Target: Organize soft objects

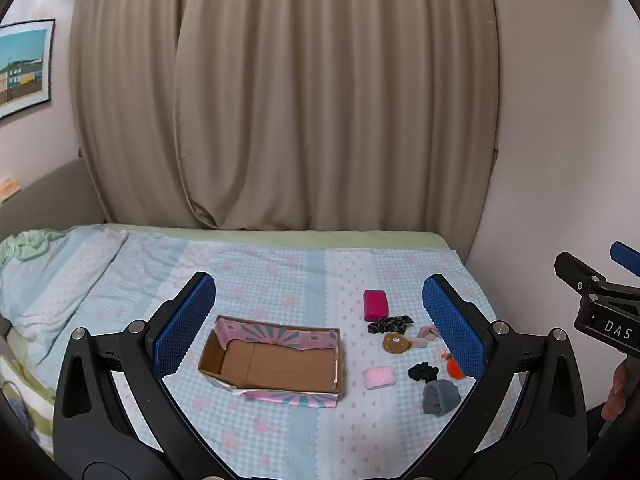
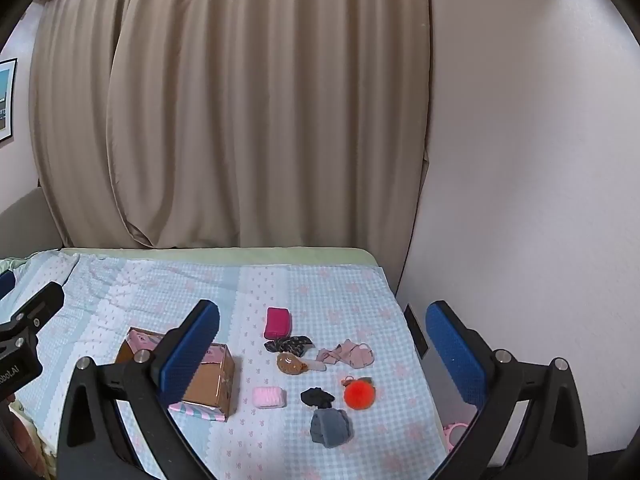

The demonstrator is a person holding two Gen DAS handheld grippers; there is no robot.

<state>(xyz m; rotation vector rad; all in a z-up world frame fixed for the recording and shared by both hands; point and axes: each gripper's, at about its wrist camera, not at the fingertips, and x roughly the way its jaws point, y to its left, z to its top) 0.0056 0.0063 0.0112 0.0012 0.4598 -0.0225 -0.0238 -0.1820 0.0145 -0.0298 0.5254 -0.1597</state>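
An open, empty cardboard box (image 1: 276,360) with pink patterned flaps sits on the bed; it also shows in the right wrist view (image 2: 208,380). To its right lie soft items: a magenta pad (image 2: 278,322), a dark patterned scrunchie (image 2: 288,344), a brown plush (image 2: 292,363), a pink cloth (image 2: 348,354), a light pink pad (image 2: 269,397), a black scrunchie (image 2: 317,397), an orange pompom (image 2: 359,394) and a grey sock (image 2: 331,426). My left gripper (image 1: 320,324) is open above the box. My right gripper (image 2: 332,356) is open above the items. Both are empty.
The bed has a light blue patterned cover (image 1: 280,272). Beige curtains (image 1: 280,100) hang behind it and a white wall (image 2: 520,200) stands close on the right. Crumpled bedding (image 1: 36,248) lies at the left. A pink object (image 2: 456,434) lies in the gap by the wall.
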